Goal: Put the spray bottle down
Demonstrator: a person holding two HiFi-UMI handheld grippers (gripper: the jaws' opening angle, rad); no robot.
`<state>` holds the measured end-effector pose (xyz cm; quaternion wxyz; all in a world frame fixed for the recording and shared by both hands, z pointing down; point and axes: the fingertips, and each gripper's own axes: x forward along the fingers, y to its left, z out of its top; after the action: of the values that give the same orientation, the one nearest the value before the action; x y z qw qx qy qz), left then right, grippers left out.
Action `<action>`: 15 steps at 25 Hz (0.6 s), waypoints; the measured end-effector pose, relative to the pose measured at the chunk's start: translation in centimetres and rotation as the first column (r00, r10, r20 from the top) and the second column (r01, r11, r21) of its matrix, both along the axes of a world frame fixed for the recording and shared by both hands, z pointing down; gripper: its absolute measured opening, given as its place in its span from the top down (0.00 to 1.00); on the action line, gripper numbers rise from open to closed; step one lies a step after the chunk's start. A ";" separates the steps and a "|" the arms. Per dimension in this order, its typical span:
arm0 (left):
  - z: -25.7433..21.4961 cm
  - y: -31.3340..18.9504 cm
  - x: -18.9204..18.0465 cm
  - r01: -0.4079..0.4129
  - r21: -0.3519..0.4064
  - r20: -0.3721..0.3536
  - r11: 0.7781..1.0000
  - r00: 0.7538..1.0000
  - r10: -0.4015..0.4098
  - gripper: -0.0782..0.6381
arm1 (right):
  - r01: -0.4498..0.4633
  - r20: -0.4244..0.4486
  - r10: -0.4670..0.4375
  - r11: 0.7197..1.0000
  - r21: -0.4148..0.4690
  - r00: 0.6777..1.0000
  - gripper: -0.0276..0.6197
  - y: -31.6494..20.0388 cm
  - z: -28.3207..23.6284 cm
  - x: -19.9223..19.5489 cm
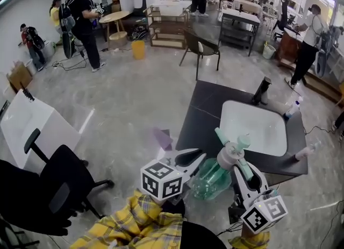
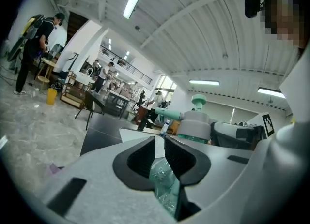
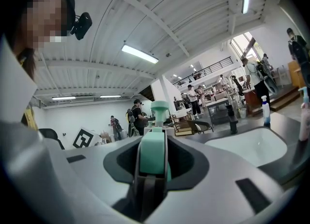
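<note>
Teal spray bottle (image 1: pixel 210 180) clamped by right gripper (image 3: pixel 153 167) fingers; left gripper (image 2: pixel 160 144) fingers nearly together.

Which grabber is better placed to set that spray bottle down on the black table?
Right. The right gripper is clamped on the spray bottle's green top, carrying it near the black table. The left gripper has its jaws nearly together, nothing between them, just beside the clear body.
</note>
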<state>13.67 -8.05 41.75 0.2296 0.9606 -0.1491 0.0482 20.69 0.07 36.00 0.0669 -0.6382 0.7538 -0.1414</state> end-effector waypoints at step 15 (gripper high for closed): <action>-0.4 -13.4 3.5 -0.036 -0.028 -0.021 0.999 0.999 0.035 0.81 | -0.023 -0.001 0.023 1.000 0.016 1.000 0.78 -12.8 -2.8 3.1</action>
<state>17.18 -21.44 41.36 0.2441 0.9601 -0.1290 0.0446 23.75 -12.72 33.18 0.0732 -0.6465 0.7475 -0.1339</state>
